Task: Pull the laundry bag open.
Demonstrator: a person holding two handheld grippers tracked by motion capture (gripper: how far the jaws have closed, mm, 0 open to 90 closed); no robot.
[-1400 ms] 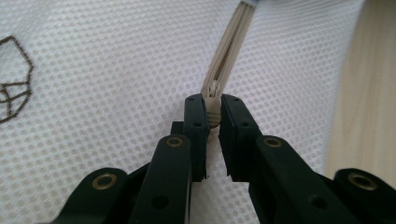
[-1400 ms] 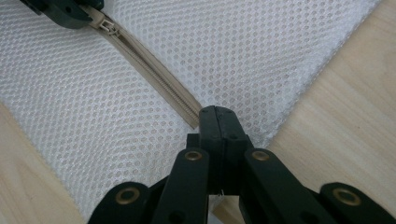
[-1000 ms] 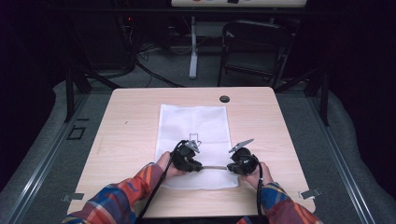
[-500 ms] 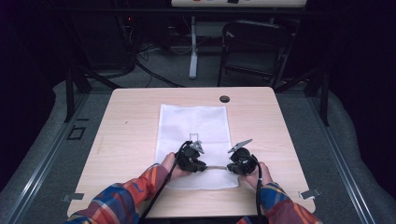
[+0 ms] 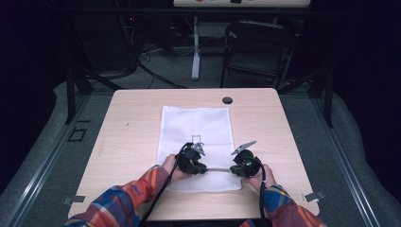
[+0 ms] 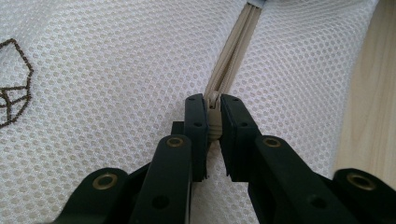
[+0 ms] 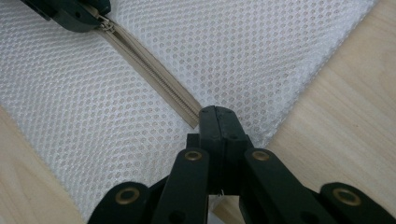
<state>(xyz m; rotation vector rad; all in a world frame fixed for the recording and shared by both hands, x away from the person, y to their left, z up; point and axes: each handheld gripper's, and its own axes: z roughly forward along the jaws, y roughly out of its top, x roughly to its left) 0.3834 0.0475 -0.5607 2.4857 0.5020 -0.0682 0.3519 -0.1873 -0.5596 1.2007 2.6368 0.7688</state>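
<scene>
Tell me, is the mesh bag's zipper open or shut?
Shut along the stretch in view: zipper teeth run meshed between the left hand-held gripper and right hand-held gripper.

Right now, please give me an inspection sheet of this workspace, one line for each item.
Surface: light wooden table, with a dark round cap near its far edge.
Job's things: white mesh bag lying flat; beige zipper along its near end.
Clutter: nothing seen.
Grippers: left tongs shut on the zipper slider; right tongs shut at the zipper's end.
Cables: one trails from each tongs toward the person.
Surroundings: dark room, folding chair, floor cables.
</scene>
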